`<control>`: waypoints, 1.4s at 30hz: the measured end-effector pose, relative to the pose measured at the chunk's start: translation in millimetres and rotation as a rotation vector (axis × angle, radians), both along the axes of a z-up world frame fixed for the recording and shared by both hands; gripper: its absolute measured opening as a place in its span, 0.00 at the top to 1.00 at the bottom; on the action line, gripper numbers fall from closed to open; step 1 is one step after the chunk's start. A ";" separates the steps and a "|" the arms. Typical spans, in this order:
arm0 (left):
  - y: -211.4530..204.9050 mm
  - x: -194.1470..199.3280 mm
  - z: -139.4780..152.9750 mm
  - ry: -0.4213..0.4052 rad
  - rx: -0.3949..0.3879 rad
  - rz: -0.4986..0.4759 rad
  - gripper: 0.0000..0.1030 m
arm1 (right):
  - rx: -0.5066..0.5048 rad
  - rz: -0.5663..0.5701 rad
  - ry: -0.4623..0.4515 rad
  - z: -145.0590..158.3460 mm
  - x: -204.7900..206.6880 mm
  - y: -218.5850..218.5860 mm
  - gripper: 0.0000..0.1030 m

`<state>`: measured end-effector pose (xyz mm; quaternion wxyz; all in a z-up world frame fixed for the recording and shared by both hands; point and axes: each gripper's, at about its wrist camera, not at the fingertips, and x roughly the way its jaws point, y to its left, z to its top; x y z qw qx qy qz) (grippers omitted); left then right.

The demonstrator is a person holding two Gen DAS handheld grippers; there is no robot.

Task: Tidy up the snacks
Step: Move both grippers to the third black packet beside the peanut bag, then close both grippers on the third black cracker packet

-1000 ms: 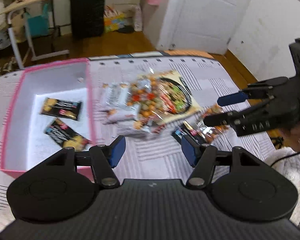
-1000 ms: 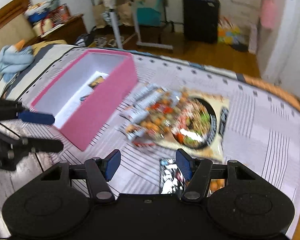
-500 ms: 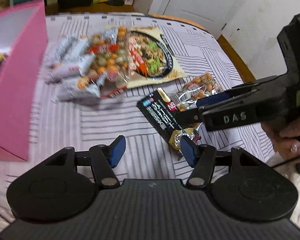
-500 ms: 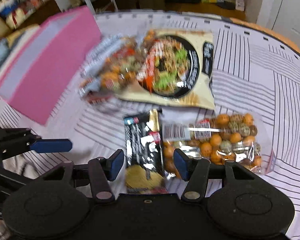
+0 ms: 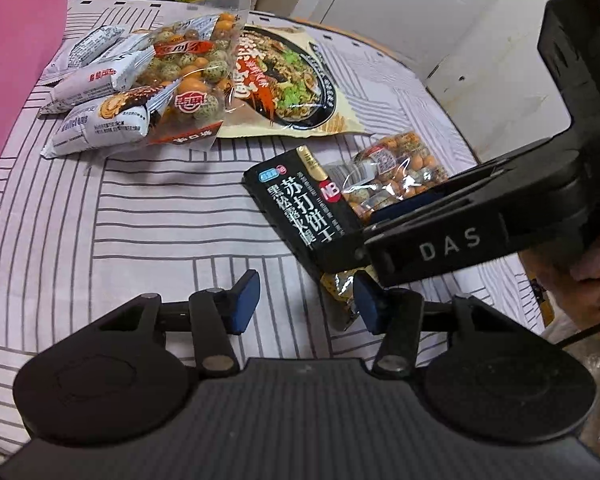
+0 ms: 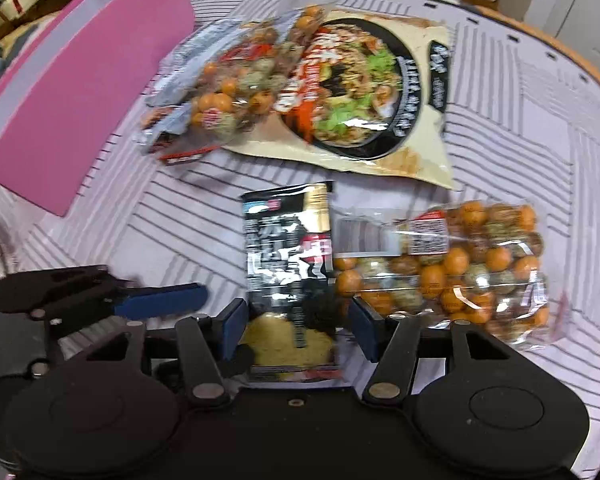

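A black cracker packet (image 5: 300,208) (image 6: 288,248) lies on the striped bedsheet (image 5: 140,220). My right gripper (image 6: 299,330) points steeply down and straddles its yellow lower end. Its pads stand beside the packet's edges without visibly pressing, with a small gap on the right. In the left wrist view the right gripper (image 5: 370,226) comes in from the right over that same end. My left gripper (image 5: 306,304) hovers just short of the packet, jaws closing over bare sheet. Only the packet's corner lies by its right finger. One of its blue fingers (image 6: 160,300) shows at the left.
A clear bag of orange and green coated nuts (image 5: 396,172) (image 6: 452,268) touches the packet's right side. Beyond lie a large noodle bag (image 5: 292,80), a second nut bag (image 5: 188,76) and white wrapped packs (image 5: 100,120). A pink box (image 5: 16,60) (image 6: 72,92) stands at left. A hand (image 5: 592,264) holds the right gripper.
Both grippers have come down close to the bed. The left one swung from facing the pink box to the black packet and narrowed its jaws. The right one now straddles the packet.
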<state>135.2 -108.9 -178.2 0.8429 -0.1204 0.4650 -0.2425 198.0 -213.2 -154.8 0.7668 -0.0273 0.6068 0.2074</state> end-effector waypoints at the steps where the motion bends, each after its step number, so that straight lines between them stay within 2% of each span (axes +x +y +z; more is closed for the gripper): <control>1: 0.1 -0.1 -0.1 0.002 -0.001 0.001 0.53 | 0.038 -0.006 0.031 -1.6 0.7 0.1 0.46; 3: 0.1 -0.3 0.1 0.008 0.005 0.001 0.56 | 0.095 -0.024 0.069 -2.9 1.6 -0.1 0.47; 5: 3.4 -1.4 0.6 0.022 0.004 0.012 0.56 | 0.106 -0.038 0.078 -3.6 2.0 0.1 0.47; 10: 10.3 -0.7 -2.1 0.060 -0.022 0.032 0.56 | 0.019 -0.068 0.055 -7.1 2.7 1.5 0.46; 14: 6.8 -2.3 -2.3 0.045 0.000 0.024 0.56 | 0.019 -0.076 0.068 -10.4 2.6 4.4 0.37; 17: 4.4 -3.7 -3.1 0.040 0.006 0.005 0.66 | 0.009 -0.062 0.063 -13.7 1.6 13.2 0.29; 21: 4.6 -3.0 -6.5 0.050 -0.005 0.017 0.66 | -0.021 -0.068 0.044 -15.8 -1.0 20.0 0.29; 24: 9.6 -1.1 -9.1 0.069 -0.044 0.042 0.66 | -0.015 -0.095 0.037 -15.2 -2.0 17.1 0.35; 25: 11.1 -0.4 -9.5 0.074 -0.057 0.046 0.66 | -0.008 -0.112 0.035 -14.7 -2.7 16.6 0.45; 26: 12.3 0.1 -9.6 0.077 -0.069 0.048 0.66 | -0.003 -0.119 0.033 -13.9 -2.1 16.1 0.47; 29: 13.5 -2.1 -8.4 0.074 -0.086 0.047 0.66 | 0.020 -0.138 0.040 -11.9 -4.6 12.5 0.49; 34: 13.8 -8.6 -3.7 0.071 -0.074 0.030 0.66 | 0.092 -0.194 0.113 -12.6 -5.1 -2.3 0.49; 38: 16.9 -10.8 2.8 0.098 -0.066 0.001 0.63 | 0.138 -0.211 0.157 -10.5 -9.8 -9.9 0.49; 42: 20.7 -13.6 9.0 0.131 -0.053 -0.017 0.62 | 0.155 -0.199 0.160 -7.8 -18.9 -5.4 0.50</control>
